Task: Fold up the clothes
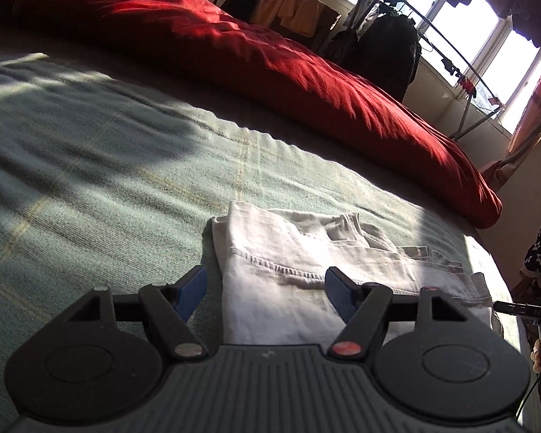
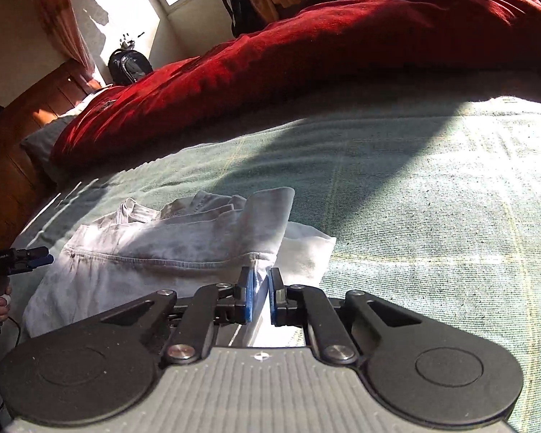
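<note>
A pair of pale, off-white denim trousers, folded into a thick stack, lies on a grey-green woven bedcover, at about five o'clock in the left wrist view and eight o'clock in the right wrist view. The left gripper hovers low over the near end of the trousers with its blue-padded fingers spread wide, one off the cloth's edge at nine o'clock of the stack, the other above the stitched seam; nothing is pinched between them. The right gripper has its blue pads drawn narrow, clamped on a raised fold of the trousers' edge, which stands up between them. Beyond, from ten to two o'clock, a crumpled dark red duvet lies along the far side of the bed, with sunlit windows behind it.
</note>
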`<control>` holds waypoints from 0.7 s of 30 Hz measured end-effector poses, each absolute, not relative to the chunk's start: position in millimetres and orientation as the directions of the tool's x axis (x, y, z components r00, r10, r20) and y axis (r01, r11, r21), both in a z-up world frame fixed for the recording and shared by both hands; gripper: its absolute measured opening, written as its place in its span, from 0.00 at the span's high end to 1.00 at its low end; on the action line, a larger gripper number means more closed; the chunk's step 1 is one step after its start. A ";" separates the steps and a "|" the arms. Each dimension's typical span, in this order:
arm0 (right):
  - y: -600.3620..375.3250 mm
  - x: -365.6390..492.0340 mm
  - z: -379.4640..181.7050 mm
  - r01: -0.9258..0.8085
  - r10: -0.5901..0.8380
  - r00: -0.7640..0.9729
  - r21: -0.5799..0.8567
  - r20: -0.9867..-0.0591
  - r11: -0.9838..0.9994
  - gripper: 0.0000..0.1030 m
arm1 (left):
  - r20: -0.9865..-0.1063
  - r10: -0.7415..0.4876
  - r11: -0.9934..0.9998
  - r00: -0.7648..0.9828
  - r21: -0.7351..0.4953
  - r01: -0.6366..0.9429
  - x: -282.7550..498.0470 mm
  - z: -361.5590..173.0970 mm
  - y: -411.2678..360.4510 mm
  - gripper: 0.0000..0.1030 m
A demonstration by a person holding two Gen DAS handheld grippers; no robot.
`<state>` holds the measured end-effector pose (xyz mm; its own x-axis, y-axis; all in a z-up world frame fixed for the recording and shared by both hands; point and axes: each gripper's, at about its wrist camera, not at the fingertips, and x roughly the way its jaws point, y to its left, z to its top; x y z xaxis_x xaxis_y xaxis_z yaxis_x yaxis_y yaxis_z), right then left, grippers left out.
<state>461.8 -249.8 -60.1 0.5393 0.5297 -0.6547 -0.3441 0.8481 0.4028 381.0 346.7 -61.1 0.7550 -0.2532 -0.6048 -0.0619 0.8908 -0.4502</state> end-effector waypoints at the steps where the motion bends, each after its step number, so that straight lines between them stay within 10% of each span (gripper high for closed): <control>1: -252.7 461.8 -60.7 -0.329 0.509 0.545 0.389 -0.667 0.861 0.91 | -0.598 -0.257 0.892 0.759 -0.449 -0.052 380.2 -58.4 343.8 0.31; 8: -218.7 445.1 -37.6 -0.440 0.550 0.544 0.343 -0.634 0.830 0.82 | -0.622 -0.281 0.935 0.731 -0.348 0.063 391.7 -55.6 306.3 0.30; 13: -176.6 430.5 -45.6 -0.527 0.527 0.491 0.245 -0.694 0.814 0.58 | -0.713 -0.147 0.989 0.685 -0.130 0.077 387.3 -74.6 280.5 0.30; 21: -187.6 374.5 -46.8 -0.508 0.391 0.517 0.095 -0.761 0.856 0.53 | -0.712 -0.089 0.988 0.696 0.025 0.152 331.5 -52.8 259.6 0.29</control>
